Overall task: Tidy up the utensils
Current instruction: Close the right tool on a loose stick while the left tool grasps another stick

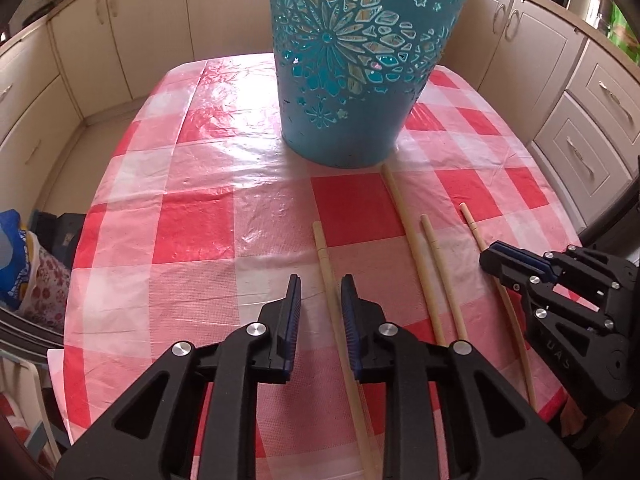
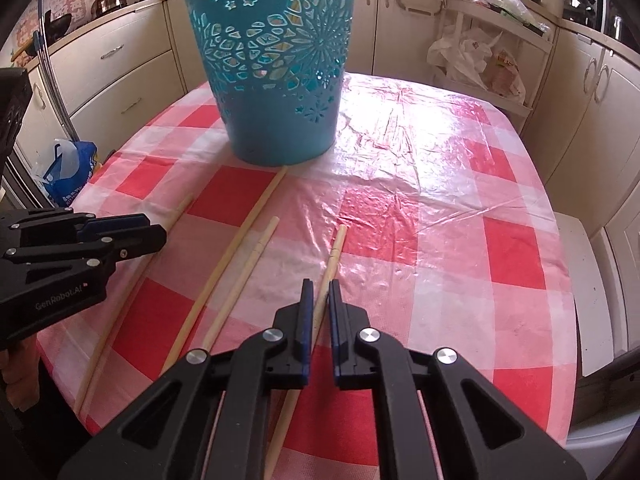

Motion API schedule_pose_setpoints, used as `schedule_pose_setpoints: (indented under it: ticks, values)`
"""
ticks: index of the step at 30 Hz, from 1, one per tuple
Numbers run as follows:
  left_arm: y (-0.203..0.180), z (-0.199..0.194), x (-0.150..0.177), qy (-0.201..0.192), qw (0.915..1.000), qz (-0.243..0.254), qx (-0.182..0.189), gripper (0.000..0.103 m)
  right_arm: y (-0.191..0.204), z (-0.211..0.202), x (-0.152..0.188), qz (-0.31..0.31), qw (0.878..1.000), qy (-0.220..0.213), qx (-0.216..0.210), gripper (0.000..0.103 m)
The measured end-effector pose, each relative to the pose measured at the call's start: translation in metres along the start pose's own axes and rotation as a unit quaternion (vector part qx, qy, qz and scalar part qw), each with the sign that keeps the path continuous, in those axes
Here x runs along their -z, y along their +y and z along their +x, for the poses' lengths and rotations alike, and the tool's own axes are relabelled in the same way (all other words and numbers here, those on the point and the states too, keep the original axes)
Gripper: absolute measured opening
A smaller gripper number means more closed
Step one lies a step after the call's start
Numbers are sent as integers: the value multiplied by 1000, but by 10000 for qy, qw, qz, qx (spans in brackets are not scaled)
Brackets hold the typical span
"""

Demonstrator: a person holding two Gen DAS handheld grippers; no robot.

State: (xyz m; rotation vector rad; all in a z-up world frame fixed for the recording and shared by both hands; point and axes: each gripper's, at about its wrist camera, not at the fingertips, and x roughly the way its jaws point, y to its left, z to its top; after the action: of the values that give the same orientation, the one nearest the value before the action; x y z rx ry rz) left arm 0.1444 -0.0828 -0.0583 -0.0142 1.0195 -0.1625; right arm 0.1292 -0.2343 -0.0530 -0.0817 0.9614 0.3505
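Observation:
Several wooden chopsticks lie side by side on a red-and-white checked tablecloth (image 1: 192, 220) in front of a teal cut-out basket (image 1: 340, 120) (image 2: 280, 120). My left gripper (image 1: 321, 280) straddles the leftmost chopstick (image 1: 320, 240); the stick lies against the right pad, a gap shows on its left, so the gripper is open. My right gripper (image 2: 321, 284) is shut on the rightmost chopstick (image 2: 336, 244), whose far end rests on the cloth. Between them lie a long chopstick (image 1: 408, 232) and a shorter one (image 1: 440, 272). Each gripper shows in the other's view: right gripper (image 1: 494, 254), left gripper (image 2: 158, 232).
Cream kitchen cabinets (image 1: 120, 40) ring the oval table. A blue bag (image 2: 68, 172) sits on the floor at the left. A rack with plastic bags (image 2: 480, 60) stands behind the table and a white stool (image 2: 580, 280) to its right.

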Motion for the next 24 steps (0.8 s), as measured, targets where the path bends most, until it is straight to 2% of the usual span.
schedule_pose_setpoints:
  ticks: [2, 4, 16, 20, 21, 24]
  values:
    - [-4, 0, 2, -105, 9999, 50, -98, 19, 0, -1, 0, -24, 10000, -18, 3, 7]
    - [-6, 0, 4, -183, 9997, 59, -148, 13, -1, -1, 1, 44, 10000, -21, -31, 6]
    - [-9, 1, 12, -428, 9988, -56, -235, 15, 3, -2, 1, 1, 10000, 26, 48, 6]
    - [-4, -2, 18, -639, 9977, -188, -85, 13, 1, -8, 4, 177, 9996, -220, -15, 6]
    - [-3, -2, 19, -641, 9977, -215, -29, 7, 0, -10, 5, 207, 9993, -295, -29, 6]
    - [-2, -3, 19, -673, 9975, -228, -5, 6, -4, -13, 6, 324, 9982, -489, -116, 6]
